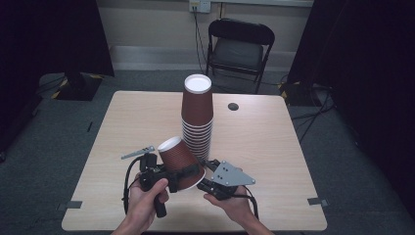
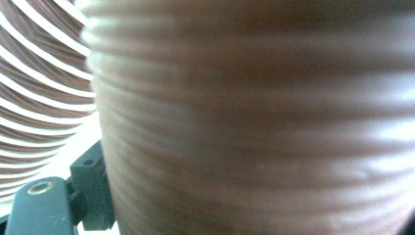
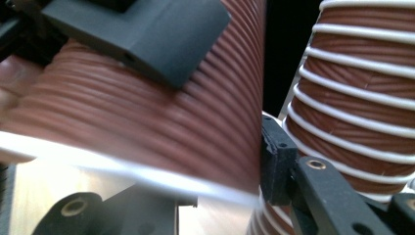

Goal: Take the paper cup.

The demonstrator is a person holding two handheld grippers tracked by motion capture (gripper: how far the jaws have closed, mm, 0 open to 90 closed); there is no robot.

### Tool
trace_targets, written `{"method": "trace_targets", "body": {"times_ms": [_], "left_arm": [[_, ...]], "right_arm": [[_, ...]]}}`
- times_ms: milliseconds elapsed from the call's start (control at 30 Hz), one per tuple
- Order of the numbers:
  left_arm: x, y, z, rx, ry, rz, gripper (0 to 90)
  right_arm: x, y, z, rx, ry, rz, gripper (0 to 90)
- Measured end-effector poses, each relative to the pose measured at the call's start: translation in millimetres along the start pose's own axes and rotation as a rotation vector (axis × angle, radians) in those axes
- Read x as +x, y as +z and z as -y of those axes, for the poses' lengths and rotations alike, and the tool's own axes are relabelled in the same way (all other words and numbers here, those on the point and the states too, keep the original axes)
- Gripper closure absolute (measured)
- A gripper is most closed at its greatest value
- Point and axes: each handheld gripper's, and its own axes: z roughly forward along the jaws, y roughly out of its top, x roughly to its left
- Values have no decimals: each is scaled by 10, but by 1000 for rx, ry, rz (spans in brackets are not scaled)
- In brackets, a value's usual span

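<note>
A tall stack of upside-down brown ribbed paper cups (image 1: 197,117) stands at the middle of the wooden table (image 1: 264,147). One single cup (image 1: 177,159) is held tilted just in front of the stack, base up and to the left. My left gripper (image 1: 188,172) is shut across its ribbed wall; one of its fingers (image 3: 147,39) presses on the cup (image 3: 161,117). My right gripper (image 1: 209,169) is at the cup's rim. In its own view the right gripper (image 3: 215,181) stands open, jaws on either side of the white rim. The cup (image 2: 254,127) sits close to the left gripper's camera, the stack (image 2: 39,98) behind it.
A black folding chair (image 1: 240,49) stands beyond the table's far edge. A small dark round hole (image 1: 233,106) sits in the tabletop right of the stack. Both hands are near the table's front edge. Bare wood lies to the left and right.
</note>
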Motion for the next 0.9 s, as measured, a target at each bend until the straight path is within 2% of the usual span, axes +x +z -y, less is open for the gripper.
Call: {"method": "trace_targets", "body": {"times_ms": [167,233,367,400,467,533,567,767,800,833,900], "left_arm": [[-2,42,32,0,-30,28,127],[-10,50,34,-9,-3,31,122],[7,60,24,-22,23,81,109],[6,51,15,-21,47,75,111],[11,45,-6,-42,69,78,99],[22,32,-30,-39,66,80,86],[27,24,-42,-31,82,77,79],[73,23,-92,-19,88,99,54],[93,16,-106,-24,110,92,44],[104,22,-114,-24,103,103,35],[123,27,-114,-26,87,111,36]], "right_arm": [[-21,-3,-7,-37,-17,23,736],[-18,-8,-11,-52,-14,32,748],[-17,-41,-17,-81,-18,43,785],[-20,-53,-22,-84,-12,47,797],[-29,-69,-25,-81,-1,51,824],[-40,-86,-32,-86,17,49,839],[-39,-87,-37,-81,15,50,844],[-46,-97,-48,-68,18,39,857],[-48,-97,-50,-63,26,33,858],[-58,-103,-54,-51,40,34,861],[-61,-103,-53,-48,35,38,862]]}}
